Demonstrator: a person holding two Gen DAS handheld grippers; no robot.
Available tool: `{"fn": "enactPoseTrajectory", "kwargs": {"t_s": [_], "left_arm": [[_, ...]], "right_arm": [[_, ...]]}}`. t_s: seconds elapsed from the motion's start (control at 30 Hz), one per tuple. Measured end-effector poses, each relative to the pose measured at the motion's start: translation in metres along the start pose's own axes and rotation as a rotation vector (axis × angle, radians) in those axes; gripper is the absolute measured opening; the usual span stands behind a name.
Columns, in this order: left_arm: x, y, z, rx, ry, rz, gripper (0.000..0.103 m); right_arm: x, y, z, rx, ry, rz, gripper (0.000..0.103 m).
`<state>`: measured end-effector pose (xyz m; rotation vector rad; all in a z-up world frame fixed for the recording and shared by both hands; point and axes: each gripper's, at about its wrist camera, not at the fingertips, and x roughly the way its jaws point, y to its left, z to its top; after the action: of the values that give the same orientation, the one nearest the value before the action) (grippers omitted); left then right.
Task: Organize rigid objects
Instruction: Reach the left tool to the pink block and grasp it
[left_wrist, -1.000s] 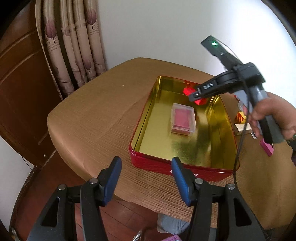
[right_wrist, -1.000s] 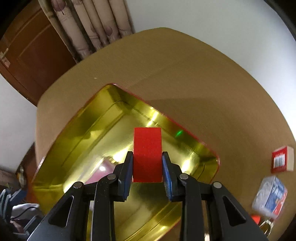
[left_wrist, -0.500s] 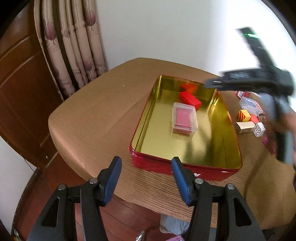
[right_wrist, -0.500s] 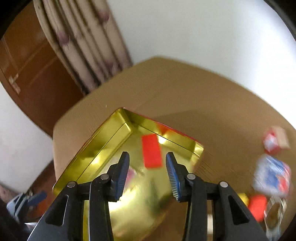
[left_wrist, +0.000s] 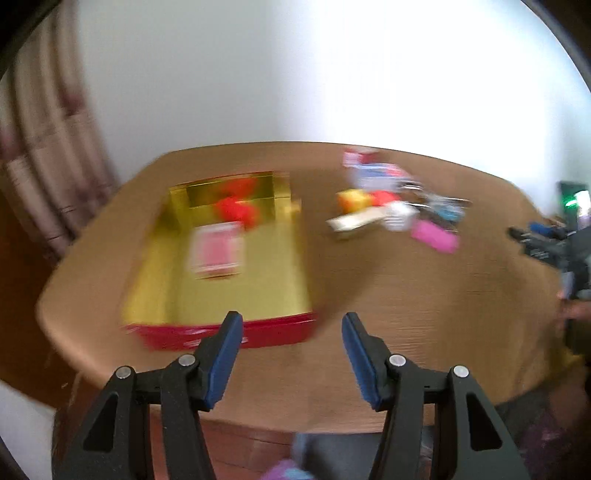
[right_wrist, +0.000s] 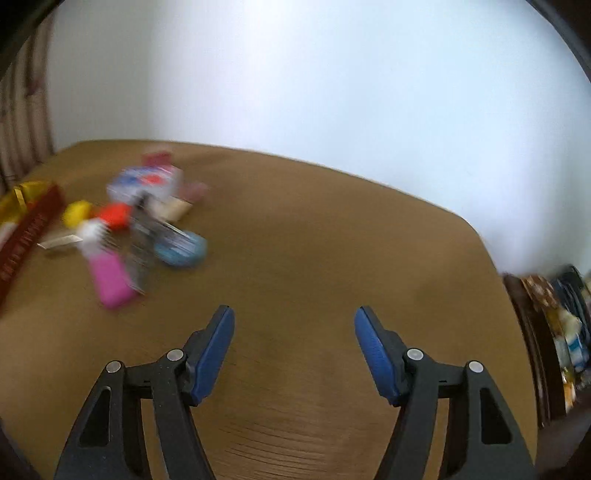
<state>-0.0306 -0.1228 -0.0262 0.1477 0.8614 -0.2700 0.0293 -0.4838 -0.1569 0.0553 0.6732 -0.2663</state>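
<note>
In the left wrist view, the left gripper (left_wrist: 291, 354) is spread and empty, near the table (left_wrist: 424, 295) edge. The red tin (left_wrist: 221, 332) lies just ahead on the left and holds a clear case (left_wrist: 218, 251) and a red block (left_wrist: 236, 210). The loose pile lies far right.

In the right wrist view, the right gripper (right_wrist: 293, 350) is opening, with nothing between its jaws. The pink block (right_wrist: 110, 280) lies ahead on the left, its long axis toward the gripper; it looks nearest to this hand, with clutter crowding behind it.
</note>
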Motion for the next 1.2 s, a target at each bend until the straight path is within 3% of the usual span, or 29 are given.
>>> {"fn": "enactPoseTrajectory", "kwargs": {"t_s": [0.13,0.23,0.3,0.5,0.77,0.93,1.03,1.2], "left_arm": [[0.024,-0.043,0.030,-0.005,0.097,-0.193,0.057],[0.050,-0.074,0.051,-0.032,0.169,-0.240,0.057],[0.071,-0.091,0.065,-0.055,0.225,-0.228,0.057],[0.130,-0.108,0.097,-0.203,0.341,-0.163,0.057],[0.175,-0.107,0.113,-0.358,0.417,-0.082,0.057],[0.191,-0.113,0.116,-0.396,0.444,-0.035,0.057],[0.197,-0.115,0.115,-0.421,0.460,-0.071,0.057],[0.209,-0.129,0.118,-0.398,0.456,0.001,0.057]], "right_arm": [[0.010,-0.021,-0.015,0.047,0.017,0.003,0.071],[0.010,-0.026,-0.016,0.075,0.004,0.047,0.073],[0.012,-0.032,-0.018,0.078,-0.013,0.082,0.079],[0.004,-0.030,-0.020,0.087,-0.047,0.164,0.079],[-0.004,-0.039,-0.022,0.142,-0.087,0.257,0.080],[-0.006,-0.047,-0.025,0.173,-0.097,0.302,0.080],[-0.006,-0.050,-0.025,0.189,-0.108,0.326,0.082],[-0.006,-0.055,-0.027,0.215,-0.114,0.356,0.085]]}}
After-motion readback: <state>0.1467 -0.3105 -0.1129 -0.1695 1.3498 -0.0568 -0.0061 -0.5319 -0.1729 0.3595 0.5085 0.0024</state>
